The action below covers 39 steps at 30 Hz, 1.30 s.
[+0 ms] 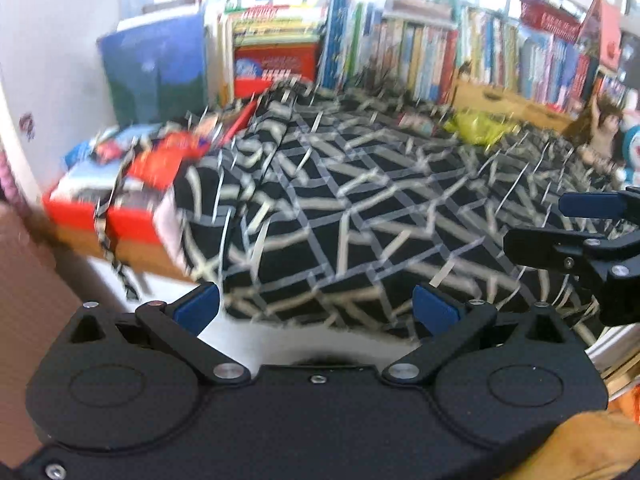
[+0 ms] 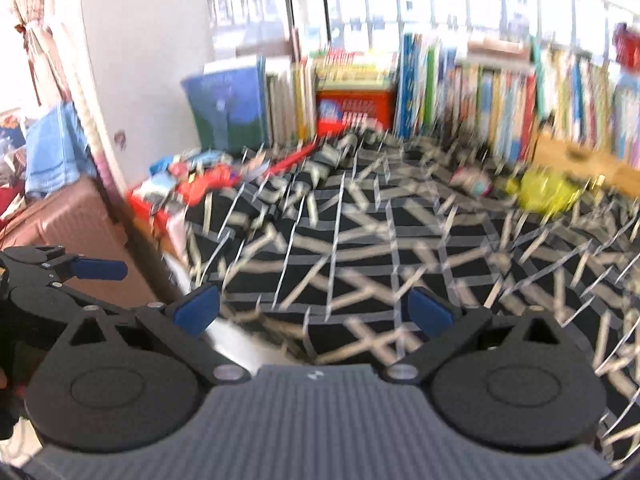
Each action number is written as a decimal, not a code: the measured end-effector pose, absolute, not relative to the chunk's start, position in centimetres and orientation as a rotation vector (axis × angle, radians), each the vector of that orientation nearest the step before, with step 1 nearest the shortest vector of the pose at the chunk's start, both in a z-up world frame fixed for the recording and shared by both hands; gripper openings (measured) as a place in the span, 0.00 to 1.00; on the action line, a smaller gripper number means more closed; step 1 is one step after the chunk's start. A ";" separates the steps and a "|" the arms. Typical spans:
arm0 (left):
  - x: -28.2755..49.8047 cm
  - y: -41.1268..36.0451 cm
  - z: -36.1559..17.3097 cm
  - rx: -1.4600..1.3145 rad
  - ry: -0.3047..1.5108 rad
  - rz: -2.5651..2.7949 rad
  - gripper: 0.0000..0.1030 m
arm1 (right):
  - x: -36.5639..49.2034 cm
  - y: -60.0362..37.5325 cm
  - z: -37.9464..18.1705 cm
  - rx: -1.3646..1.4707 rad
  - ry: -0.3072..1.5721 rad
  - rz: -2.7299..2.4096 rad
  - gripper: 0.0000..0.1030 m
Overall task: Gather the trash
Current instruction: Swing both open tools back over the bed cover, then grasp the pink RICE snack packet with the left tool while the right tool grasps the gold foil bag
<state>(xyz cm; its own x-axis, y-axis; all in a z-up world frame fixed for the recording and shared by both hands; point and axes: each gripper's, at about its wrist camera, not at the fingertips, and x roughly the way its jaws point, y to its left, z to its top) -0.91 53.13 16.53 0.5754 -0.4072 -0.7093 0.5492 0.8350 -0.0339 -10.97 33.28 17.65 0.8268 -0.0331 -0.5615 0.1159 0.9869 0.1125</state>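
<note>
A black cloth with pale crossing lines covers the table. On its far right lies a crumpled yellow-green wrapper, and a small pinkish packet sits just left of it. My left gripper hovers open over the cloth's near edge with nothing between its blue pads. The right gripper is also open and empty, well short of the wrappers. Each gripper shows at the side of the other's view: the right gripper, the left gripper. Both views are blurred.
A row of upright books lines the back under the window. A red box and a blue book stand at back left. Red packets and booklets pile on the left. A brown suitcase stands beside the table.
</note>
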 end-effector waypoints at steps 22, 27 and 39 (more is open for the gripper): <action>6.4 37.0 35.3 0.212 0.531 -0.785 1.00 | -10.4 16.0 33.9 0.212 0.297 -0.383 1.00; 8.5 31.1 37.0 0.225 0.466 -0.832 1.00 | -9.0 11.2 35.0 0.200 0.254 -0.418 1.00; 15.5 16.8 31.5 0.227 0.556 -0.844 1.00 | -3.8 -0.2 32.6 0.172 0.367 -0.492 1.00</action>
